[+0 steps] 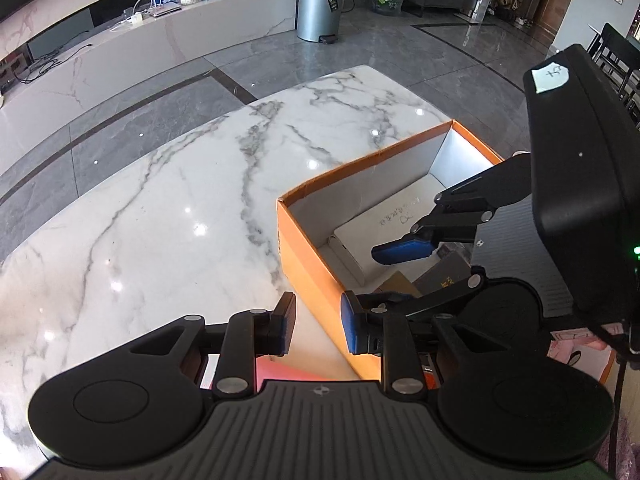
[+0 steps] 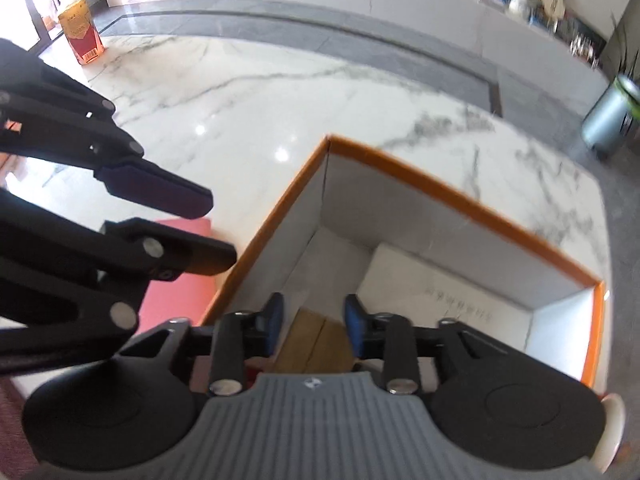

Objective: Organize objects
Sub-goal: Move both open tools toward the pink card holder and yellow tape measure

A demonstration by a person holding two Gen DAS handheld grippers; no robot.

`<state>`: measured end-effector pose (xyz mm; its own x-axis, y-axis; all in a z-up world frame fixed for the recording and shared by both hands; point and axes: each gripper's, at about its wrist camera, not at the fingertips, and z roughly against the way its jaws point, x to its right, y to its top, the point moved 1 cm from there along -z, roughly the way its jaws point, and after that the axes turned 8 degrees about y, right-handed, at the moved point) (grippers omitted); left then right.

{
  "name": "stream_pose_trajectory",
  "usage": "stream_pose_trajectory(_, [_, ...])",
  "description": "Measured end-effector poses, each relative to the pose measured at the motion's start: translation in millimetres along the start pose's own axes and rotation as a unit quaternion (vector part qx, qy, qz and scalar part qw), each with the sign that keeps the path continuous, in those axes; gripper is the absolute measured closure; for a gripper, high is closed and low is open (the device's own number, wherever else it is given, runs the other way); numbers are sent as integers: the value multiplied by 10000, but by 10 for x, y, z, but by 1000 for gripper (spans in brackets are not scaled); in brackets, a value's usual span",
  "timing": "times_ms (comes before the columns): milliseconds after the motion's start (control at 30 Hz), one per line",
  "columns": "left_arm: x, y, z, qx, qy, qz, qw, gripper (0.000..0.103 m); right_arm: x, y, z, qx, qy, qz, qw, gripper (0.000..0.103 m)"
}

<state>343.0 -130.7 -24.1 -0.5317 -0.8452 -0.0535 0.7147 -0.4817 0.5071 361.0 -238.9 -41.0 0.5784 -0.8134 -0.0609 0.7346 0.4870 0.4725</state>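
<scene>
An open orange box (image 1: pixel 320 264) with white inner walls stands on the marble table (image 1: pixel 160 184); it also shows in the right wrist view (image 2: pixel 460 196). Inside lie a white flat box (image 1: pixel 380 224), a brown cardboard piece (image 2: pixel 316 344) and a dark box (image 1: pixel 444 276). My left gripper (image 1: pixel 318 326) is open and empty, its jaws astride the box's near left wall. My right gripper (image 2: pixel 314 320) is open and empty, low over the box's inside above the brown piece. The right gripper's blue-padded fingers (image 1: pixel 400 250) show in the left wrist view.
A pink-red flat item (image 2: pixel 182 276) lies on the table left of the box, under the left gripper. An orange-red carton (image 2: pixel 82 32) stands at the table's far left. A grey bin (image 1: pixel 320 4) and a low marble console (image 1: pixel 160 44) stand beyond on the floor.
</scene>
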Motion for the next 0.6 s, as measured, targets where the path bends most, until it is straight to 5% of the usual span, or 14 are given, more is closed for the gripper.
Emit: stream_pose_trajectory(600, [-78, -43, -47, -22, 17, 133, 9999, 75, 109, -86, -93, -364, 228, 60, 9991, 72])
